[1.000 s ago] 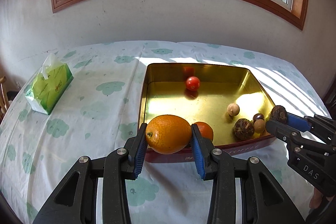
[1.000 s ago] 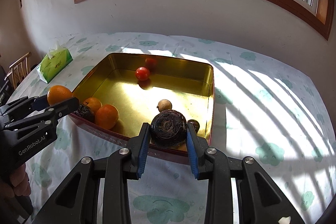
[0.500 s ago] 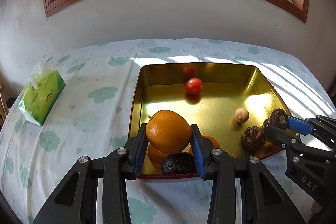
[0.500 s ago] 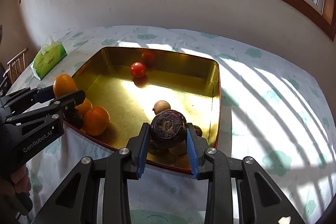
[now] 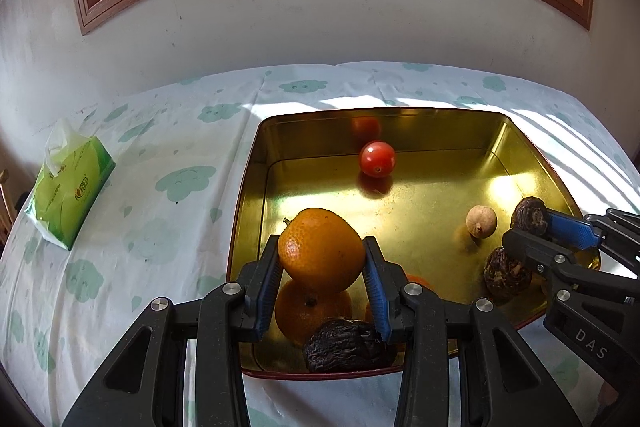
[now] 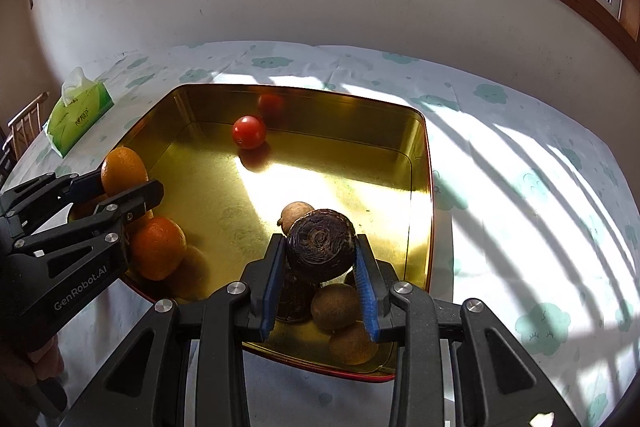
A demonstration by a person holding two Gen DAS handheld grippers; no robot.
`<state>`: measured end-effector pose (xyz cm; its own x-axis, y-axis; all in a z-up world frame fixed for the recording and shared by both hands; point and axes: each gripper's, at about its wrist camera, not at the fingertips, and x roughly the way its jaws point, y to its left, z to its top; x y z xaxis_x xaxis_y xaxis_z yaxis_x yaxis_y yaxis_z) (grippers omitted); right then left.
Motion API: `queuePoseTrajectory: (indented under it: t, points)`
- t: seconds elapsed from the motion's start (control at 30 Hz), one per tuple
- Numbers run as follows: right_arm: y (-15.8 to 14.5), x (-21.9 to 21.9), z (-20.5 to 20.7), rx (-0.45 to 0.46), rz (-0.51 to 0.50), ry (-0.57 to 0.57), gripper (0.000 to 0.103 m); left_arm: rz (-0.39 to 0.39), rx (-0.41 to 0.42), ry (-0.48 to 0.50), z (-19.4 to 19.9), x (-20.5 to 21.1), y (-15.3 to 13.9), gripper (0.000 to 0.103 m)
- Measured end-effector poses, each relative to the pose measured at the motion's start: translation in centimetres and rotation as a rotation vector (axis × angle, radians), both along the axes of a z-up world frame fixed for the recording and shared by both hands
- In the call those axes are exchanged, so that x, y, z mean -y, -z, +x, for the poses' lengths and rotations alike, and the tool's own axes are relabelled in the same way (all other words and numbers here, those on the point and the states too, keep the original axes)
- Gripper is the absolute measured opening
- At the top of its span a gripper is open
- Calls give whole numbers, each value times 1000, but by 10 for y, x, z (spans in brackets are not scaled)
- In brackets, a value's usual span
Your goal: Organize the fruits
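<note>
A: Orange [image 5: 320, 251] location?
B: Clamped in left claw [image 5: 322, 269], above the gold tray's [image 5: 440, 123] near-left corner; dark wrinkled fruit [image 6: 320, 245] clamped in right claw [image 6: 318, 263], above its near-right corner; tray on the table [image 5: 160, 187].

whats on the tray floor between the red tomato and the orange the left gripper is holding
Nothing: bare gold tray floor lies between the tomato and the held orange, seen in the left wrist view.
</note>
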<state>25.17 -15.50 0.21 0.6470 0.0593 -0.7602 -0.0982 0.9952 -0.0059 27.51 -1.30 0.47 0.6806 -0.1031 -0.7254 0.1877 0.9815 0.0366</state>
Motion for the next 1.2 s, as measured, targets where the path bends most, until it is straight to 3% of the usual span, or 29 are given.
queuePoseTrajectory:
  t: [0.77,0.87,0.97,1.2]
  points:
    - [1,3,-1,2,17,10,34,-14,-22,-19,-3,-1,4,41]
    - [0,3,-1,5,15,9,37,-14,-22,-20,-3,-1,4,42]
    - [-2,1,-4,15,10,9,48,-19,-26,-21,-4,-1,3,43]
    - [-9,0,-10,30,-3,23,51,-30,-12,-23,-14,-3,-5,48]
